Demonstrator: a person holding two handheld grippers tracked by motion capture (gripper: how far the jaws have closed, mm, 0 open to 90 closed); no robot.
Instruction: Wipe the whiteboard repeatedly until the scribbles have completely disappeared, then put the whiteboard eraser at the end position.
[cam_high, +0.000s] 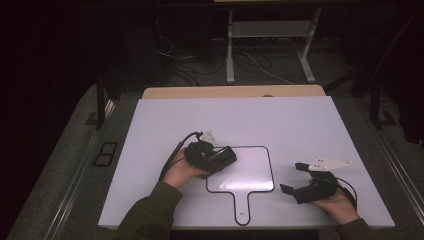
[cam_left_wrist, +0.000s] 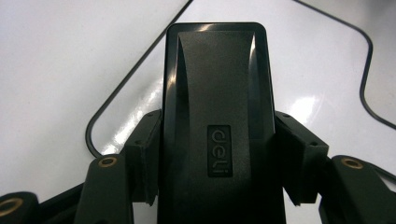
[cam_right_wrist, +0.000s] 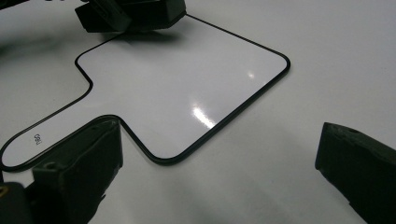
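1. High view: a white surface (cam_high: 300, 125) carries a flat white board with a black rim and a short handle, the paddle-shaped whiteboard (cam_high: 247, 172), lying near the person's edge with its handle toward the person.
2. The left hand-held gripper (cam_high: 222, 159) sits at the whiteboard's upper-left corner, held by the left hand (cam_high: 181, 172). Its jaws are pinched on a black block, an eraser (cam_high: 225, 156), which lies over that corner.
3. Left gripper view: the eraser (cam_left_wrist: 217, 116) stands between the two black jaws, which press on its two long sides; it bears the raised word "deli". Beneath it the whiteboard's black rim (cam_left_wrist: 121, 88) curves across the glossy surface.
4. High view: the right hand-held gripper (cam_high: 292, 177) is held by the right hand (cam_high: 340, 205) just beside the whiteboard's right edge, its jaws spread wide and pinching nothing.
5. Right gripper view: the whiteboard (cam_right_wrist: 177, 88) lies ahead between the spread jaws, its handle toward the left jaw, a glare spot on its face. The left hand-held gripper (cam_right_wrist: 130, 14) with the eraser sits at the board's far corner.
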